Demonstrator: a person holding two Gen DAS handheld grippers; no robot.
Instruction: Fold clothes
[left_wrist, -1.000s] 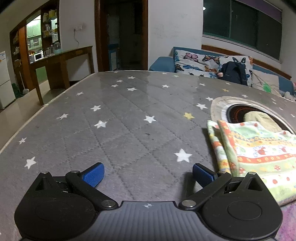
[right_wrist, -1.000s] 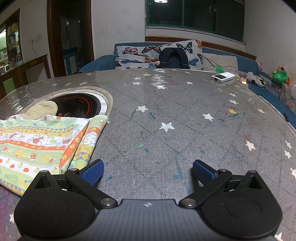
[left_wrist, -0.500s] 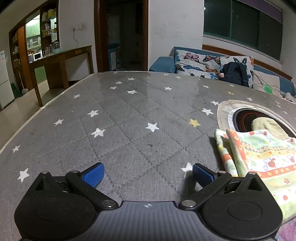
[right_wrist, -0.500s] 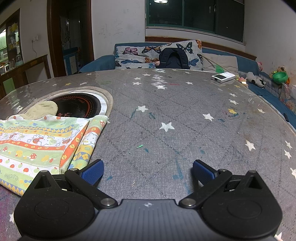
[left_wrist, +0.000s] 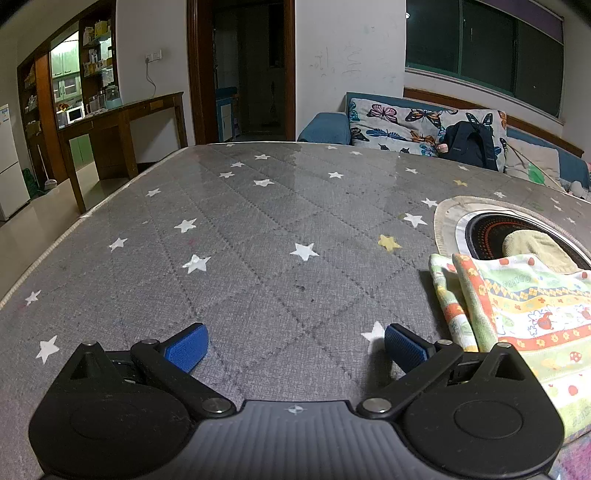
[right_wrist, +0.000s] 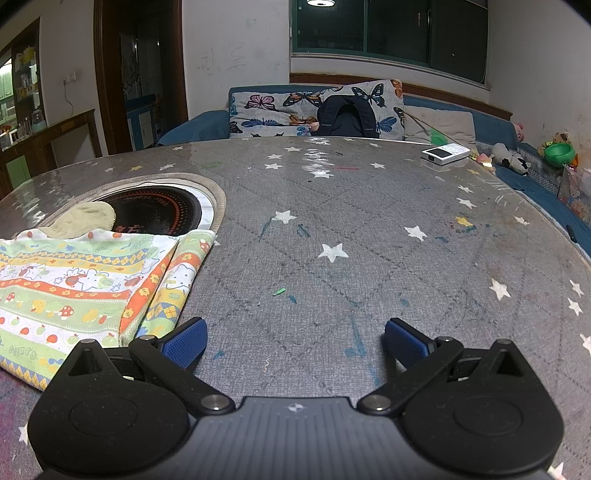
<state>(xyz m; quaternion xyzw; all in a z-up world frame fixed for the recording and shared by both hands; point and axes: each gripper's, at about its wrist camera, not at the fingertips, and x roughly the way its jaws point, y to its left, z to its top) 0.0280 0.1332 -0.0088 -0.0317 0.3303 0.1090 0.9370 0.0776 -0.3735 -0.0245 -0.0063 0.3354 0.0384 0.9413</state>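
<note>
Bare tablecloth (left_wrist: 258, 258) beside folded garment (right_wrist: 81, 280)

You work over a grey quilted tablecloth (left_wrist: 258, 280) printed with white stars, under a clear cover. A round black cooktop (right_wrist: 159, 216) sits recessed in the table with a beige cloth (right_wrist: 83, 219) lying on it. A white device (right_wrist: 445, 153) rests near the far right edge. Pen marks and a small green scrap (right_wrist: 279, 291) dot the surface. Beyond the far edge you see a blue sofa (right_wrist: 199, 127), a butterfly cushion (right_wrist: 280, 114) and a dark backpack (right_wrist: 347, 118). A wooden side table (left_wrist: 122, 125) stands left.
</note>
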